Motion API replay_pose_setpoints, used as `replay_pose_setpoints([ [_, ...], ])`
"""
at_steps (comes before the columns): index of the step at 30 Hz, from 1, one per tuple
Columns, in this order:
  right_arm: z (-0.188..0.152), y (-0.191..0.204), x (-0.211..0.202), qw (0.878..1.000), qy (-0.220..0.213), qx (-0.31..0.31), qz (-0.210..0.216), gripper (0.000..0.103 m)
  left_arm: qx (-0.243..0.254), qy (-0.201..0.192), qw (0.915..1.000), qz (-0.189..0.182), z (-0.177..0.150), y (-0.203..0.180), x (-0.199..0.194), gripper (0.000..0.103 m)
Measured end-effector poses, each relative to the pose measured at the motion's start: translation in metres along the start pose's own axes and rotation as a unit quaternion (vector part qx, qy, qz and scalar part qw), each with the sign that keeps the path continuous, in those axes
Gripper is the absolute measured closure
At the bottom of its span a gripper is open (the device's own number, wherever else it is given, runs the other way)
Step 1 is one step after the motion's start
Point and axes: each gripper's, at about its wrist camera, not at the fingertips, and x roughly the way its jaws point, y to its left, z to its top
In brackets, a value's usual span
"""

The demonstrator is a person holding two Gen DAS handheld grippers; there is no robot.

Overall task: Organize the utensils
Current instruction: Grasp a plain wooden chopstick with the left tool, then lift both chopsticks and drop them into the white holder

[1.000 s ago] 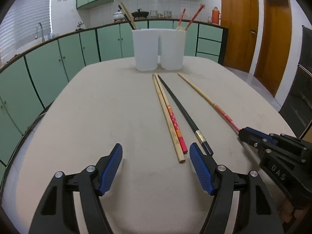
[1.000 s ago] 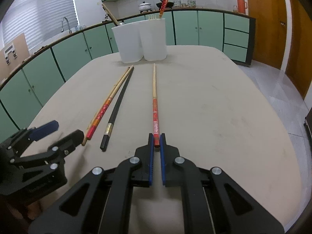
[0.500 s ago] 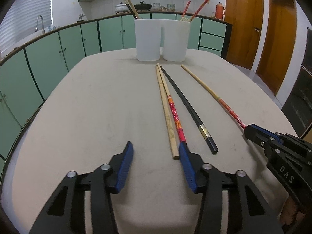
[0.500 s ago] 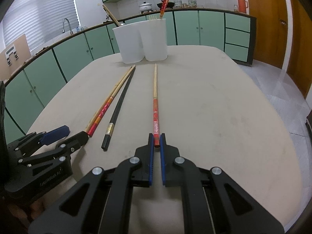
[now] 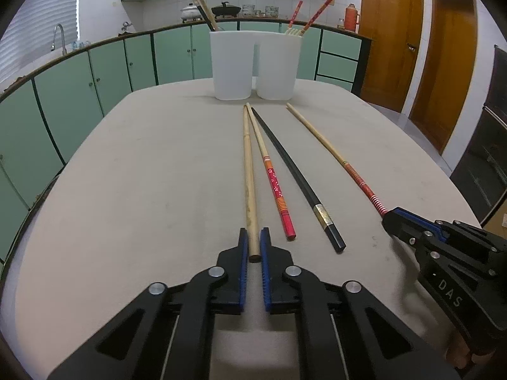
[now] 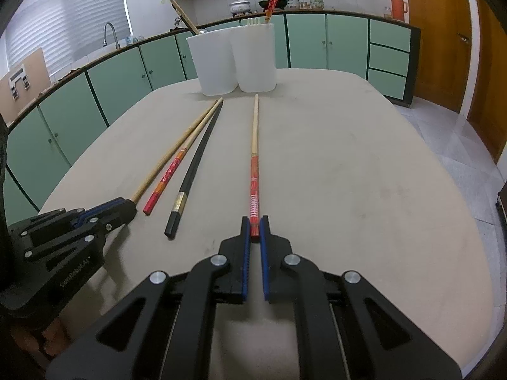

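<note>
Lying on the beige table (image 5: 142,190) are four long chopsticks, all pointing toward two white plastic containers (image 5: 255,63) that stand side by side at the far end. The left gripper (image 5: 254,247) is closed on the near end of the plain wooden chopstick (image 5: 248,174), its blue pads pressing it from both sides. Just to the right of this one lies the red flowered chopstick (image 5: 274,183), then the black chopstick (image 5: 294,177) with a metal band near its thick end; the far tips of these three come close together in front of the containers. The right gripper (image 6: 254,232) is clamped on the red end of the striped chopstick (image 6: 254,158), which lies a little apart from the others (on their right side). Both held chopsticks seem to rest flat on the table, though I cannot tell this for sure. Some chopsticks already stand in the containers: wooden and black ones (image 5: 202,8) in the left container, red ones (image 5: 312,14) in the right.
</note>
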Motion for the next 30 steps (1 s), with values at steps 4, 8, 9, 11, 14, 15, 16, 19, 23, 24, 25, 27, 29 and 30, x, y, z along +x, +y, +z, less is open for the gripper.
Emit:
replay_pose_setpoints([
  [4, 0.001, -0.001, 0.000, 1.000, 0.002, 0.001, 0.003, 0.098, -0.011, 0.000, 0.9999, -0.006, 0.003, 0.002, -0.002, 0.096],
  [8, 0.005, -0.002, -0.004, 1.000, -0.003, 0.001, 0.002, 0.098, -0.010, -0.012, 0.9999, 0.001, 0.010, 0.003, -0.011, 0.096],
  [9, 0.006, -0.002, -0.006, 1.000, -0.006, 0.001, 0.002, 0.098, -0.009, -0.017, 0.9998, 0.002, 0.012, 0.003, -0.014, 0.096],
  [11, 0.009, -0.002, -0.011, 1.000, -0.014, -0.002, 0.001, 0.098, -0.008, -0.026, 0.9996, 0.005, 0.016, 0.003, -0.020, 0.096],
  [14, 0.015, -0.002, -0.019, 1.000, -0.027, -0.007, 0.001, 0.098, -0.007, -0.040, 0.9991, 0.008, 0.024, 0.005, -0.029, 0.096],
  [15, 0.017, -0.002, -0.021, 1.000, -0.030, -0.009, 0.001, 0.098, -0.007, -0.045, 0.9989, 0.009, 0.027, 0.005, -0.032, 0.096],
  [16, 0.019, -0.002, -0.023, 0.999, -0.035, -0.011, 0.002, 0.098, -0.007, -0.049, 0.9987, 0.009, 0.029, 0.005, -0.034, 0.096],
  [19, 0.029, 0.000, -0.034, 0.998, -0.053, -0.019, 0.005, 0.098, -0.007, -0.065, 0.9978, 0.010, 0.039, 0.008, -0.044, 0.096],
  [23, 0.048, 0.001, -0.054, 0.996, -0.082, -0.029, 0.011, 0.098, -0.006, -0.096, 0.9953, 0.012, 0.057, 0.010, -0.064, 0.096],
  [24, 0.055, 0.001, -0.060, 0.995, -0.091, -0.032, 0.013, 0.098, -0.006, -0.102, 0.9947, 0.013, 0.061, 0.011, -0.068, 0.096],
  [25, 0.062, 0.001, -0.065, 0.994, -0.100, -0.035, 0.016, 0.098, -0.005, -0.110, 0.9939, 0.013, 0.065, 0.011, -0.073, 0.096],
  [27, 0.074, 0.001, -0.076, 0.992, -0.117, -0.039, 0.020, 0.098, -0.004, -0.130, 0.9914, 0.013, 0.079, 0.014, -0.085, 0.096],
  [29, 0.090, 0.000, -0.087, 0.990, -0.134, -0.042, 0.027, 0.098, -0.004, -0.145, 0.9893, 0.012, 0.090, 0.016, -0.093, 0.096],
  [30, 0.096, 0.000, -0.092, 0.989, -0.140, -0.043, 0.029, 0.098, -0.004, -0.152, 0.9882, 0.012, 0.096, 0.016, -0.097, 0.096],
])
